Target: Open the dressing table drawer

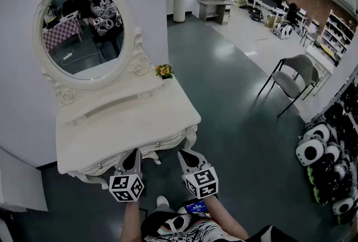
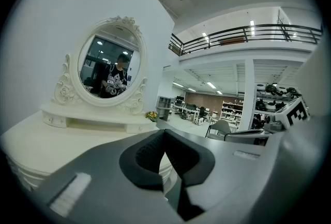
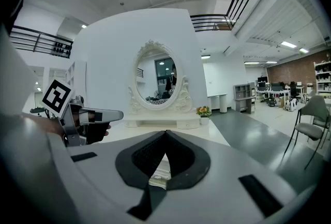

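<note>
White-painted, carved wood makes up the dressing table [image 1: 128, 118], which stands against the wall with its drawer [image 1: 110, 164] set in the scalloped apron just under the front edge of the top; the drawer looks closed, flush with the apron. The left gripper [image 1: 133, 151] and the right gripper [image 1: 183, 152] hover side by side at that front edge, near the front right corner. Each has its tongs pressed together with nothing between them, and the two gripper views show only the table's edge beyond the meeting tips. I judge the drawer to be a stiff, fairly light wooden box that should slide straight out. It may bind if pulled from one side, and the table's slim curved legs may let the whole piece shift under a hard tug. The best hold is probably one of the small knobs [image 1: 101, 166] on the apron. They look smooth and tiny, so the jaws would need to spread, close squarely round the knob and draw it out level. By count there is one dressing table, one oval mirror [image 1: 84, 31] at its back edge, one little flower pot [image 1: 164, 71] at the back right corner, what appear to be two knobs on the drawer front, two grippers, and one chair [image 1: 293, 79] well apart on the floor.
</note>
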Tool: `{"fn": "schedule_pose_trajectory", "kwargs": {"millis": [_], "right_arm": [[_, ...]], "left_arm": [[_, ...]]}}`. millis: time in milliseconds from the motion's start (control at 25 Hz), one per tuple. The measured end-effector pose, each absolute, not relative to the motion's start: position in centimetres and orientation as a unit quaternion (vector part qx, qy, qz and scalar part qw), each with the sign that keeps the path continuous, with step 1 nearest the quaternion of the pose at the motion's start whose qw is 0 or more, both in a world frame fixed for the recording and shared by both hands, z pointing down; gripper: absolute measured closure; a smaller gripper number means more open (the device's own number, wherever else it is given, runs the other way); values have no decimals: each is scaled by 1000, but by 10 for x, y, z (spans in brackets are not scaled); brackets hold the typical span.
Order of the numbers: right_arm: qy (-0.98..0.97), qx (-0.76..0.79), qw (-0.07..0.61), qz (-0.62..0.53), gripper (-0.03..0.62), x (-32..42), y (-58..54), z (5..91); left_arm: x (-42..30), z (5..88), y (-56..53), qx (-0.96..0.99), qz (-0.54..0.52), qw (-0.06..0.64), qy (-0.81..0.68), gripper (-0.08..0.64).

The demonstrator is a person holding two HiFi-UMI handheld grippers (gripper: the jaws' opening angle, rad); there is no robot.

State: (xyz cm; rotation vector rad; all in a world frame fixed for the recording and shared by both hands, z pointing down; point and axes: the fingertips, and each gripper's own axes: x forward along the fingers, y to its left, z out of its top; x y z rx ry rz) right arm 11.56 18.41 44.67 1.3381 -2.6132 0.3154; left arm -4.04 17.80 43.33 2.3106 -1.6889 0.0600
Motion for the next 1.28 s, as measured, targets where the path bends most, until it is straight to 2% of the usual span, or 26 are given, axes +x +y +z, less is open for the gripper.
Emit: {"fn": "schedule_pose_trajectory", "kwargs": {"millis": [200, 520, 560, 600, 640, 880, 1280], "right_arm": [[-881, 452, 112, 81, 591, 120, 189, 447], [-862, 480, 118, 108, 589, 125, 172, 460], [-862, 479, 118, 114, 567, 123, 168, 463], [-863, 476, 118, 118, 483, 121, 164, 465], [-864, 473, 120, 121, 466, 118, 159, 468], [-863, 472, 128, 130, 466, 98, 109, 486], [-843, 487, 161, 164, 469, 47, -52, 523]], "left_arm": [[-41, 434, 183, 795, 21, 137, -590, 558], [-46, 440, 178, 795, 26, 141, -589, 552], [-46, 441, 176, 796, 25, 142, -587, 518], [-48, 443, 172, 796, 24, 144, -587, 485], [-50, 446, 168, 795, 22, 147, -588, 476], [-69, 466, 117, 790, 37, 156, -591, 441], [-104, 508, -47, 808, 75, 178, -557, 439]]}}
